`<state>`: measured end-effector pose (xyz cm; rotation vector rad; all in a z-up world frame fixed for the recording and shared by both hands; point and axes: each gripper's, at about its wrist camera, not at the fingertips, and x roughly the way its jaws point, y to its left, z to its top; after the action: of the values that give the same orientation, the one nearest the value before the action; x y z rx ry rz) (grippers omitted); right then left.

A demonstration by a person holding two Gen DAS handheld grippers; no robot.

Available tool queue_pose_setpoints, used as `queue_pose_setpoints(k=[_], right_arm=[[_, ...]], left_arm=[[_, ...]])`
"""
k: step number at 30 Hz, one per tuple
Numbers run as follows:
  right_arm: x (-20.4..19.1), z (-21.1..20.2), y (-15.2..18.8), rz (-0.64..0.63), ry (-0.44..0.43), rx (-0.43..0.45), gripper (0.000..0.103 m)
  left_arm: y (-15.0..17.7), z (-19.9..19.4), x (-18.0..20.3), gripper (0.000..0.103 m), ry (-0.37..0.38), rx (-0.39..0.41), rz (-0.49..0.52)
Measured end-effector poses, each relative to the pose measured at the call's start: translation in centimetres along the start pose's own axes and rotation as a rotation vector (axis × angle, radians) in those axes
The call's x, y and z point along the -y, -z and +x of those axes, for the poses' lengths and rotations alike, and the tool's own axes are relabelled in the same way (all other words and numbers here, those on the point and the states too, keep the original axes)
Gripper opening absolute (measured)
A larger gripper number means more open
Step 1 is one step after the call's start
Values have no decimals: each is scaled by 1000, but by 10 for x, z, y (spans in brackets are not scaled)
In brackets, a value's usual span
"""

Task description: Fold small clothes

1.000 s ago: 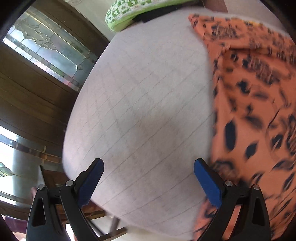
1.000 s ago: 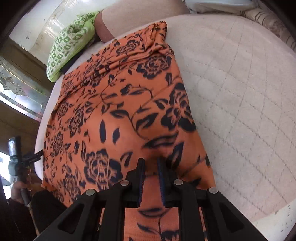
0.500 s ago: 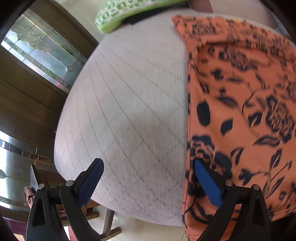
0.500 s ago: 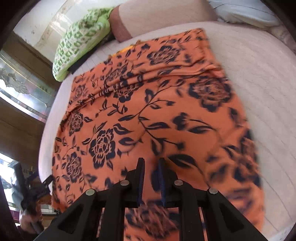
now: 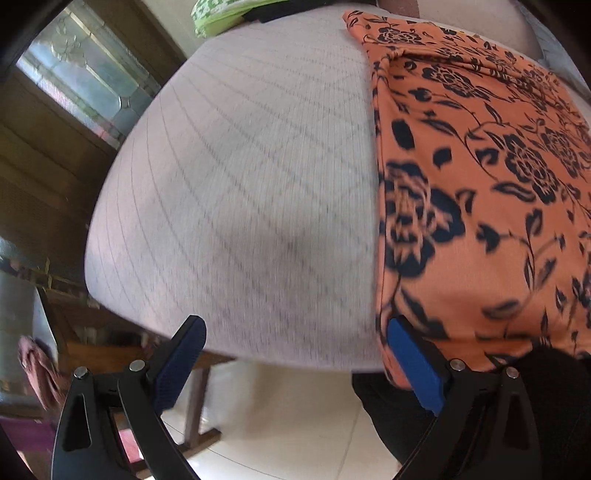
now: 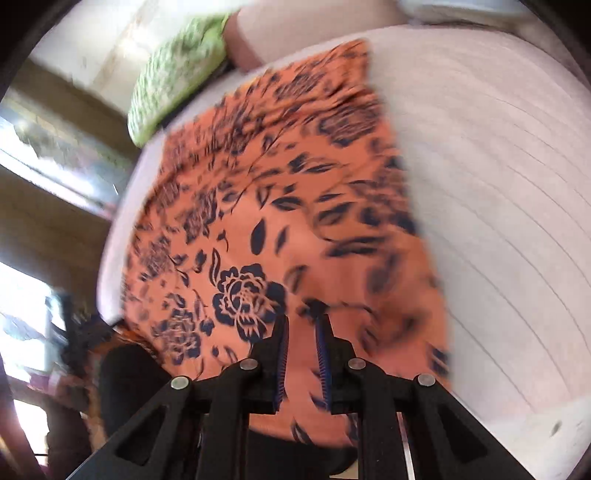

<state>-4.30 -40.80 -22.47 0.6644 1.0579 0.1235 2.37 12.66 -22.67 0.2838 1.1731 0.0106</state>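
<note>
An orange garment with a dark flower print (image 5: 480, 184) lies spread flat on the pale quilted bed (image 5: 258, 166). My left gripper (image 5: 295, 326) is wide open over the bed's near edge. Its right finger (image 5: 410, 354) is beside the garment's left edge, and nothing is between the jaws. In the blurred right wrist view, the garment (image 6: 277, 203) fills the middle. My right gripper (image 6: 302, 319) hovers over its near part. Its jaws are opening, with a narrow gap and no fabric pinched between the pads.
A green patterned pillow (image 5: 221, 14) (image 6: 177, 77) lies at the far end of the bed (image 6: 498, 221). Wooden panelling and a glass pane (image 5: 85, 77) stand to the left. Pale floor (image 5: 288, 424) and dark clothing of a person (image 5: 546, 413) show below the bed edge.
The left gripper has drawn back toward the bed's near edge, so floor now shows beneath it. The right gripper's jaws have parted slightly, and it has swung over the garment.
</note>
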Motion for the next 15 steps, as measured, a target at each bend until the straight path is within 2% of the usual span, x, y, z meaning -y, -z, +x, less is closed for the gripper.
queue_pose_setpoints(k=[1, 2, 3, 6, 9, 15], right_arm=[[8, -7, 5, 35, -7, 9, 56], [17, -17, 12, 78, -2, 30, 74], [23, -24, 18, 114, 11, 61, 86], [41, -34, 28, 179, -18, 69, 86], [53, -31, 30, 240, -47, 63, 86], [64, -14, 36, 315, -48, 82, 86]], left_arm=[[3, 1, -2, 99, 17, -7, -11], [5, 1, -3, 99, 37, -17, -22], [5, 2, -2, 99, 45, -21, -25], [4, 5, 1, 99, 55, -29, -25], [1, 10, 8, 99, 105, -45, -42], [-3, 23, 14, 98, 222, -71, -32]])
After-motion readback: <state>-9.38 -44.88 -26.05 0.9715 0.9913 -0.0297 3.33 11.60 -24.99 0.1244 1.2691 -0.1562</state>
